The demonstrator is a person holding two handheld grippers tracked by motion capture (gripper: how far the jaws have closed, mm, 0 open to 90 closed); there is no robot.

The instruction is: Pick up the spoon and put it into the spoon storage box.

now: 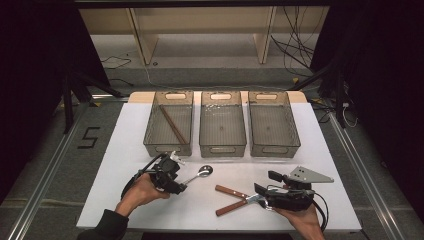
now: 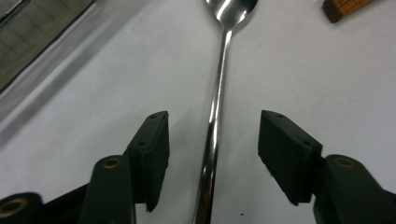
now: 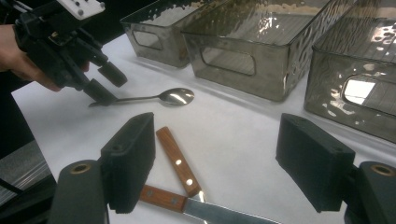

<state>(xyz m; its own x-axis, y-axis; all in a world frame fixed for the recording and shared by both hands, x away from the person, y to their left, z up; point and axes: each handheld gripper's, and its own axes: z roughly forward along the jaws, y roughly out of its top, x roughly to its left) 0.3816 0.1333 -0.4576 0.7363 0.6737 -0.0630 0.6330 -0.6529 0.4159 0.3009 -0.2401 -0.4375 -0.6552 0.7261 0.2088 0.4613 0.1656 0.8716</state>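
While the left gripper [image 2: 212,140] straddles the spoon [image 1: 198,173] near the bench's front-left edge, jaws wide and clear of the handle, we centre them before squeezing; the right gripper [image 3: 215,163] hangs wide, holding nothing.

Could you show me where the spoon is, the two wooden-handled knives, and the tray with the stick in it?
spoon [image 1: 204,171], high view, on its bowl.
wooden-handled knives [image 1: 231,191], high view, on the upper knife's handle.
tray with the stick [image 1: 167,148], high view, on its near wall.
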